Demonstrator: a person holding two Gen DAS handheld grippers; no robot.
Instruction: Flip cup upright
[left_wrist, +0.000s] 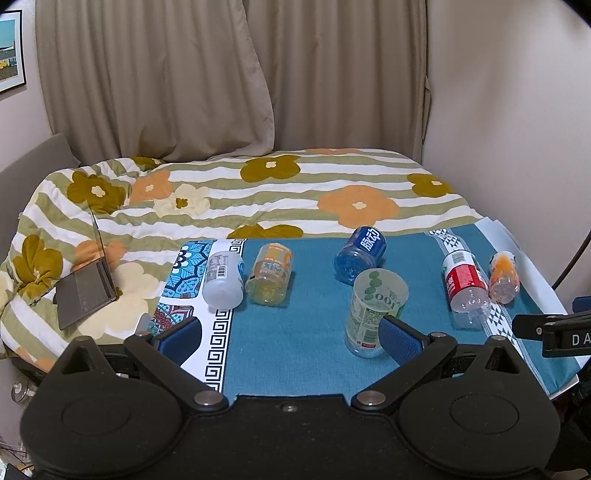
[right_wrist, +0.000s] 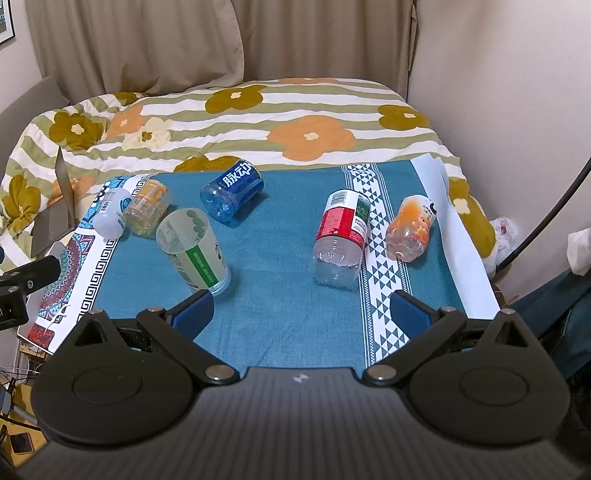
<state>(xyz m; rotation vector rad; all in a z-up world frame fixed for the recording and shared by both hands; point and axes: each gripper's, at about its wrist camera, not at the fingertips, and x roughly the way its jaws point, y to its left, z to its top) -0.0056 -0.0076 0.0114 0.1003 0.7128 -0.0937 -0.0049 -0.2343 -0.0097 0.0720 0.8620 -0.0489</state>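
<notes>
Several cut plastic-bottle cups are on a blue cloth (left_wrist: 295, 332). A green-labelled cup (left_wrist: 373, 310) stands upright, mouth up; it also shows in the right wrist view (right_wrist: 194, 251). The others lie on their sides: a white one (left_wrist: 223, 278), a yellow-orange one (left_wrist: 269, 275), a blue one (left_wrist: 360, 254) (right_wrist: 232, 195), a red-labelled one (left_wrist: 465, 284) (right_wrist: 341, 236) and an orange one (left_wrist: 504, 275) (right_wrist: 412, 227). My left gripper (left_wrist: 291, 339) is open and empty, its right finger just in front of the green cup. My right gripper (right_wrist: 301, 314) is open and empty, near the cloth's front edge.
A bed with a flowered, striped quilt (left_wrist: 258, 192) lies behind the cloth. An open laptop (left_wrist: 86, 291) rests on the quilt at the left. Curtains (left_wrist: 221, 74) hang behind, and a wall (left_wrist: 517, 110) stands at the right. The cloth's patterned borders run down both sides.
</notes>
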